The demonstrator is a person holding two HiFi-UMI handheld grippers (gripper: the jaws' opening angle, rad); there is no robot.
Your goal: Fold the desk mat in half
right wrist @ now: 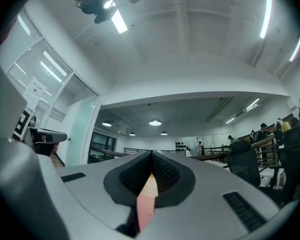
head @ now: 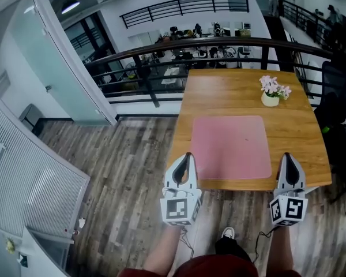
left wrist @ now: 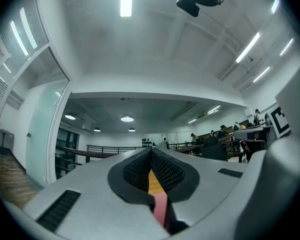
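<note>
The pink mat [head: 230,146] lies flat and unfolded on the near half of the wooden counter [head: 236,91]. Its edges run parallel to the counter's edges. It looks close to square, so its long axis is hard to tell; if anything, the left-to-right side is a little longer.

A pot of flowers [head: 271,98] stands beyond the mat's far right corner, apart from it.

The left gripper [head: 187,154] hovers over the counter's near left corner, just beside the mat's near left corner. Its fingers [left wrist: 167,171] are closed tip to tip and hold nothing.

The right gripper [head: 287,154] is near the mat's near right corner. Its fingers [right wrist: 170,174] also meet and are empty.

Both grippers point away from the person, across the counter. Each marker cube shows a black-and-white square pattern.
</note>
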